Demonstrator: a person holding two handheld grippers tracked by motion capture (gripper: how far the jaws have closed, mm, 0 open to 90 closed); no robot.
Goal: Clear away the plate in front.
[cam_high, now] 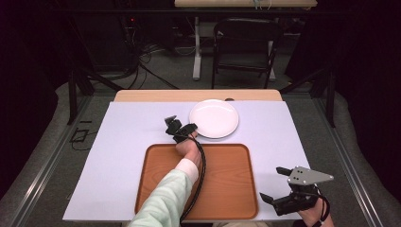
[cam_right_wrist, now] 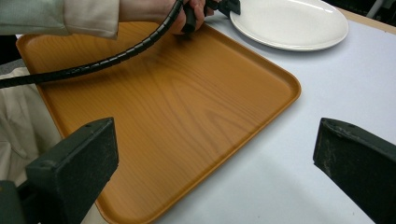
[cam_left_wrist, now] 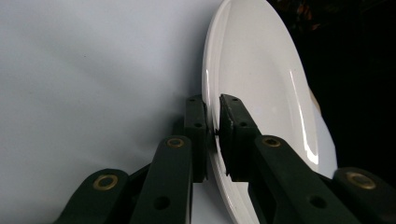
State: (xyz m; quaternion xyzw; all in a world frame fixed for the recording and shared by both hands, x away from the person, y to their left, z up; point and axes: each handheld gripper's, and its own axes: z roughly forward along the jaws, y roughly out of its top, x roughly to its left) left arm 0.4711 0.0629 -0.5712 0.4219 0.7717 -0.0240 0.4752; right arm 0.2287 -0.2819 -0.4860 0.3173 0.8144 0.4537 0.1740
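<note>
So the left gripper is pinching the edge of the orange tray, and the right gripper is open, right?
Not quite. The left gripper is pinching the rim of the white plate, not the tray, as the left gripper view shows. The right gripper is open.

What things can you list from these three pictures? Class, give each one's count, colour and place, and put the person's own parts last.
plate: one, white, on the white table cover beyond the tray, its near-left rim clamped between the jaws of the left hand-held gripper.
tray: one, orange-brown wood grain, on the near middle of the table, nothing lying in it.
table: one, white cover with a tan far edge.
chair: one, dark, on the floor beyond the table.
left hand-held gripper: one, black, shut on the plate rim, cable trailing back over the tray.
right hand-held gripper: one, black with a grey plate, jaws apart, at the table's near right corner, holding nothing.
sleeve: one, pale green, over the tray.
</note>
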